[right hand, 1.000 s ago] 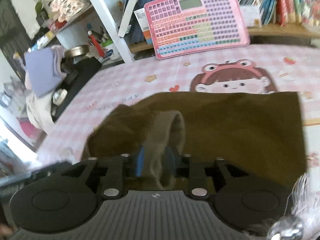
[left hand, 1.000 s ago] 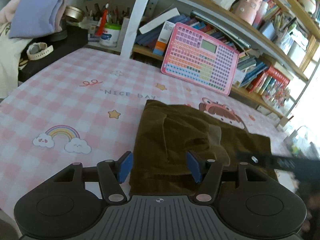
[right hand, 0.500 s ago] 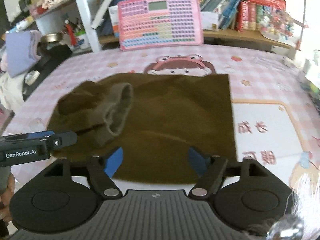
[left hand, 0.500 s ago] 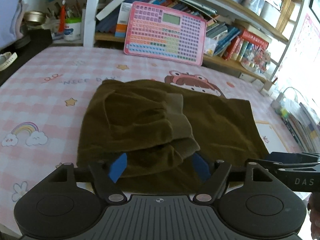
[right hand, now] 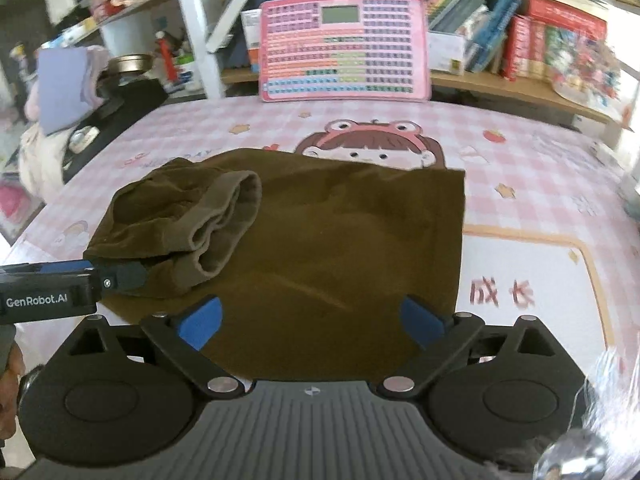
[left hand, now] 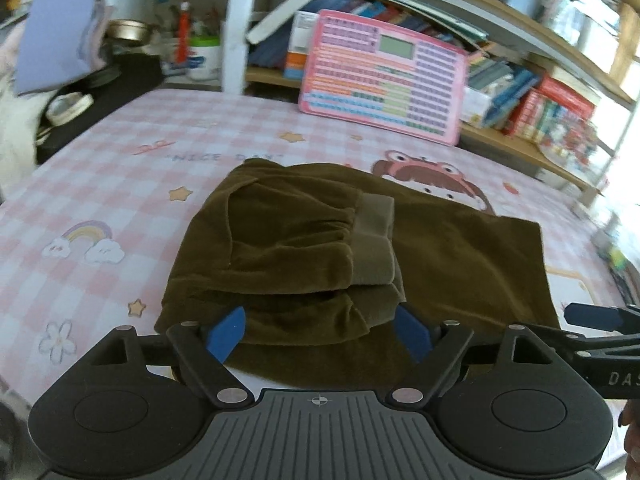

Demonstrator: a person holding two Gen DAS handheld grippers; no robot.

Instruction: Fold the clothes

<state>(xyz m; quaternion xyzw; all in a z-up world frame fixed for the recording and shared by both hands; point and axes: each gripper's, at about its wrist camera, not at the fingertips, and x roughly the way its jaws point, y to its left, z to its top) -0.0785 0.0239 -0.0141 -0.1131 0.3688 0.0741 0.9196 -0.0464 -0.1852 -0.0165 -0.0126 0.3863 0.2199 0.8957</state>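
An olive-brown garment (left hand: 460, 248) lies on the pink checked cloth (left hand: 120, 168), its sleeves folded in on the left part so the ribbed cuffs (left hand: 374, 240) rest on top. It also shows in the right wrist view (right hand: 340, 240), cuffs (right hand: 224, 224) at the left. My left gripper (left hand: 320, 334) is open and empty over the garment's near left edge. My right gripper (right hand: 312, 322) is open and empty over its near middle edge. Each gripper's finger shows at the side of the other's view.
A pink toy keyboard (left hand: 384, 76) leans against bookshelves (left hand: 532, 92) at the back. A black box (left hand: 108, 92) with a watch and folded clothes (left hand: 52, 56) stands at the back left. Items crowd the table's right edge (left hand: 616, 256).
One second ago my right gripper was shut on a cuff; it let go and drew back. Both grippers now hover open at the garment's near edge.
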